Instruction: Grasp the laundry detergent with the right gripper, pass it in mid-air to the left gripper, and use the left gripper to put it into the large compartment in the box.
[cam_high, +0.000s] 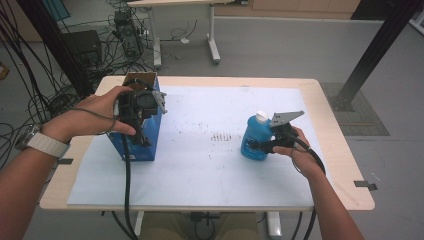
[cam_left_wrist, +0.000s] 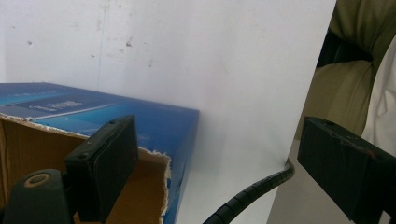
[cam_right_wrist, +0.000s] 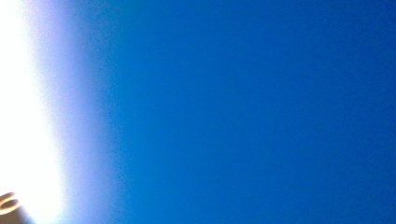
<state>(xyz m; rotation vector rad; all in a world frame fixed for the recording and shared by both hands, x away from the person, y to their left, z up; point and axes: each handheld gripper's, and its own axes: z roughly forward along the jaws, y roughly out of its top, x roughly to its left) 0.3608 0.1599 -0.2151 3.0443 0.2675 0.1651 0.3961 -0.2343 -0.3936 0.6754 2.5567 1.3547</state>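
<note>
An open blue cardboard box (cam_high: 148, 146) stands at the left of the white sheet (cam_high: 210, 172). My left gripper (cam_high: 142, 136) hangs over the box's top, pointing down. In the left gripper view its jaws stand wide open (cam_left_wrist: 219, 163), one over the box's brown inside, the other past the blue wall (cam_left_wrist: 107, 109). A blue bottle (cam_high: 253, 135) with a white cap (cam_high: 261, 118) stands right of centre. My right gripper (cam_high: 258, 145) is closed around its lower body from the right. The bottle's blue side (cam_right_wrist: 257, 112) is pressed close against the right gripper view's camera, hiding the jaws.
The sheet covers most of a light wooden table (cam_high: 332, 125). Dark specks (cam_high: 222, 136) mark the sheet's middle. The left gripper's black cable (cam_left_wrist: 252, 191) hangs over the table's near edge. Another table (cam_high: 210, 30), floor cables (cam_high: 45, 95) and a black post (cam_high: 372, 55) lie beyond.
</note>
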